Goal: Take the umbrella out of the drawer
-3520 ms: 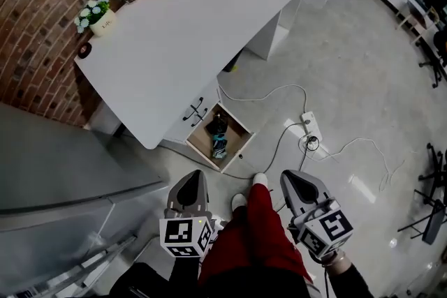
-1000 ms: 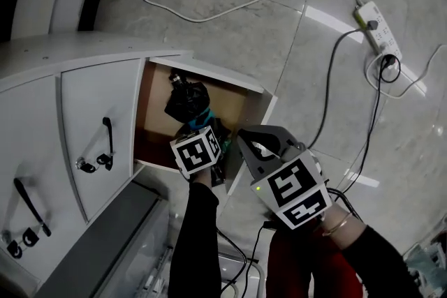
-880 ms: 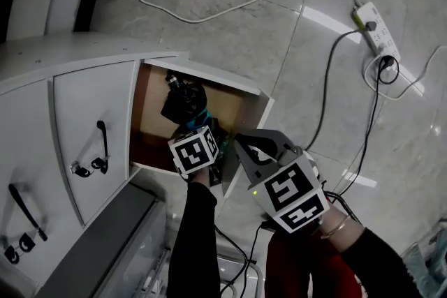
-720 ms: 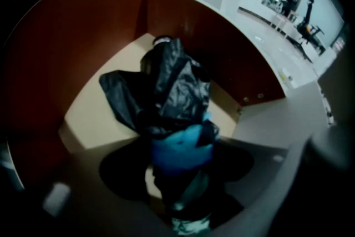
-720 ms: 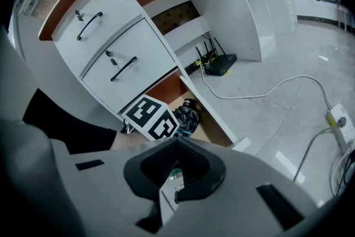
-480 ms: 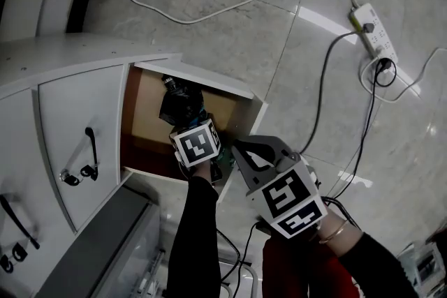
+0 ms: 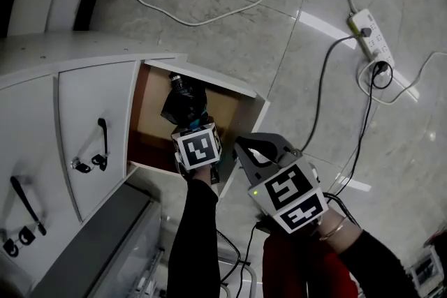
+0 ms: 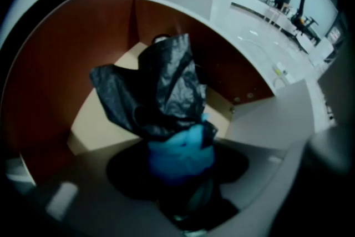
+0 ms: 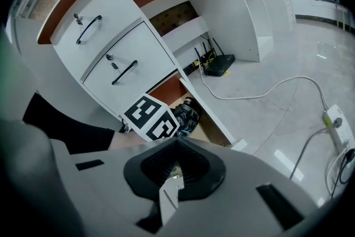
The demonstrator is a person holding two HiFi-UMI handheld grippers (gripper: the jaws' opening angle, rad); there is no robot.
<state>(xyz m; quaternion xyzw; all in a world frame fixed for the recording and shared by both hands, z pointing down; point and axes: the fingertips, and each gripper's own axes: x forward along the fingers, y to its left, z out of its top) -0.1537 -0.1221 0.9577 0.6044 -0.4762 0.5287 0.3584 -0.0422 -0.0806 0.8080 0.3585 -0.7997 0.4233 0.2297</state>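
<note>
The drawer [image 7: 246, 95] stands pulled open, its brown wood inside showing. In it lies the umbrella [image 7: 184, 102], a folded black canopy [image 8: 163, 83] with a blue-teal part [image 8: 180, 151] nearest me. My left gripper [image 8: 180, 175] points steeply down into the drawer, its marker cube [image 7: 198, 148] covering the jaws in the head view. Its jaws have just been closing and the blue-teal part sits between them, the dark pads against its sides. My right gripper [image 7: 242, 145] hovers beside the drawer's front corner, shut and with nothing in it [image 9: 177, 140].
Two closed white drawers with black handles [image 7: 103, 139] [image 7: 24, 202] sit left of the open one. A power strip [image 7: 367, 26] and cables [image 7: 316, 101] lie on the tiled floor at right. A black device [image 9: 219, 64] sits under the desk.
A few seconds ago both grippers hung by the person's legs, far above the drawer. Now the left gripper is down at the umbrella. Within the last second only the view has shifted slightly.
</note>
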